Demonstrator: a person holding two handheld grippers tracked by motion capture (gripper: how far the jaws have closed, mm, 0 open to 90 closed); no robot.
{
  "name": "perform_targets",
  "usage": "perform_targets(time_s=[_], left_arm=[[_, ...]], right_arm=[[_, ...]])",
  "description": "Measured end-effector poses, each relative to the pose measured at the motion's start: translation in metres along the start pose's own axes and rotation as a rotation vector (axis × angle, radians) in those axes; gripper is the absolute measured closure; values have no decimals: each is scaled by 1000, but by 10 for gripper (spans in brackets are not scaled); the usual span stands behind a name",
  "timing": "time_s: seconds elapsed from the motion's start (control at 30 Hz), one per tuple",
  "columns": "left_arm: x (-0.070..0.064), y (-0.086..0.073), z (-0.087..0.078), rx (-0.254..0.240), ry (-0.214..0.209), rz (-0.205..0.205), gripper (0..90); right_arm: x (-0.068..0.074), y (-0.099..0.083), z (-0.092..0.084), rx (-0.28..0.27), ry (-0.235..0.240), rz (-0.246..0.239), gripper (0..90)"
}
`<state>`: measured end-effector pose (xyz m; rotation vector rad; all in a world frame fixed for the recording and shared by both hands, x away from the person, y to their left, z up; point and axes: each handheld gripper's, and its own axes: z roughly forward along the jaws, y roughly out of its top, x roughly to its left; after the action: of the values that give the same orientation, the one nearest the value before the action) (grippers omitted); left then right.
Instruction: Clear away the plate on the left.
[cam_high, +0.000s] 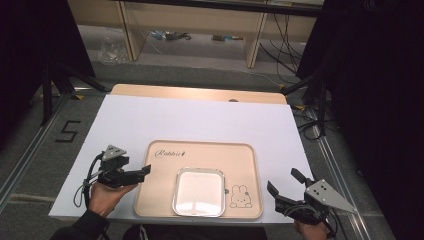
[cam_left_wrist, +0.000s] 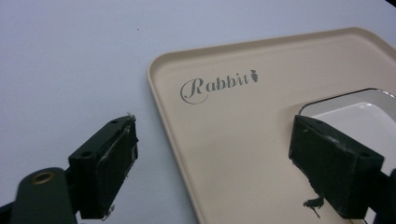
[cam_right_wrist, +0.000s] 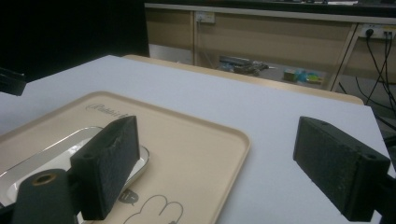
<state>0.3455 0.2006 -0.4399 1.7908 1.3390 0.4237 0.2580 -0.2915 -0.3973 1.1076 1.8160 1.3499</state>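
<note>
From above, a shiny square metal dish (cam_high: 198, 191) with rounded corners sits inside a smooth beige plastic tray (cam_high: 200, 154) on the white worktop (cam_high: 200, 120).

The left claw (cam_left_wrist: 212, 163) gapes, empty, over the tray's rim.

The right claw (cam_right_wrist: 233, 172), matte black, spreads empty too.

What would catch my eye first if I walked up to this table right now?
Probably the beige tray with a rabbit drawing, lying on the white table at its near edge, and the shiny square metal dish resting in it. Next, the two black hand-held grippers: the left gripper at the tray's left rim and the right gripper off its right side, both open and empty.
</note>
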Motion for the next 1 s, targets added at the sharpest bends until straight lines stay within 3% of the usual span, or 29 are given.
perform_targets(time_s=[0.03,0.1,0.43,0.63,0.8,0.87,1.0], left_arm=[[3,0,-2,15,-1,16,149],[3,-1,-1,-8,0,-13,148],[9,0,-7,-59,14,2,149],[13,-1,-12,-102,23,-9,149],[16,-4,-14,-125,8,-11,148],[16,-5,-16,-135,3,-9,149],[15,-8,-23,-189,-15,-8,148]], right_arm=[[0,0,0,1,0,0,152],[0,0,0,-1,0,-1,152],[0,0,0,-8,-2,-2,152],[0,0,0,-15,-4,-4,152],[-2,0,-1,-12,-3,-18,152],[0,0,1,-15,12,2,152],[0,0,0,2,4,2,152]])
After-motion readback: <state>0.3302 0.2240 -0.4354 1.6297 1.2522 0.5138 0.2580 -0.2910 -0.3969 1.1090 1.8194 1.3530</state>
